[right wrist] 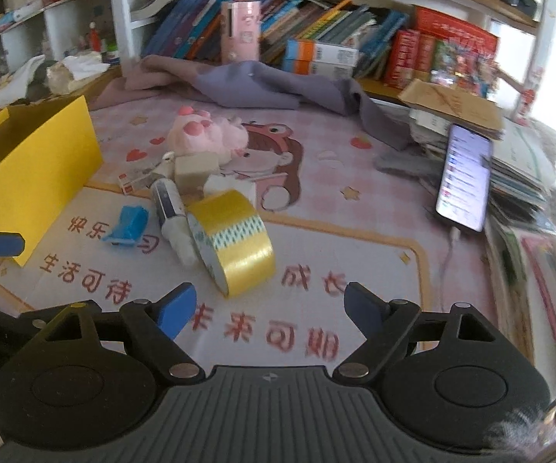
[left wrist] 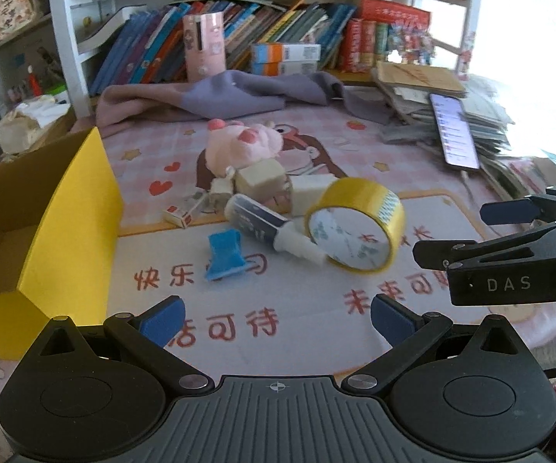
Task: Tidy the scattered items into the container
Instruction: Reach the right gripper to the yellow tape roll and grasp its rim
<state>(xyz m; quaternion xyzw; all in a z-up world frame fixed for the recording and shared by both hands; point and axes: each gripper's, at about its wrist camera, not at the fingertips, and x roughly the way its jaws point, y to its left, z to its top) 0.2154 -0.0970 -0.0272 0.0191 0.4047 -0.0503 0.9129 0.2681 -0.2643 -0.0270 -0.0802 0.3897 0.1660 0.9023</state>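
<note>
Item 1, my right gripper [right wrist: 269, 312]: jaws spread wide, nothing between the pads, hanging over the mat just short of the tape [right wrist: 235, 239].

Item 2, my left gripper [left wrist: 277, 318]: also agape and empty, on the box side of the tape.

Item 3, tape: yellow roll standing on its edge, tilted, the landmark for everything below.

Item 4, tube [right wrist: 170, 208]: lies with its white nozzle touching the tape's open face.

Item 5, blue clip [right wrist: 127, 227]: just beyond the tube from the tape, toward the box.

Item 6, blocks, small carton and pink plush [right wrist: 204, 135]: piled behind the tape.

Item 7, box [right wrist: 35, 169]: yellow, open-topped, well apart from the tape, past the clip; it looks empty from here (its floor only partly shows).

Handling note, my judgement: take the tape first with the right. Pinch it across its flat sides, since on its rim it may roll, and come in clear of the nozzle so the tube is not dragged along. Lift before carrying it over the box wall.
</note>
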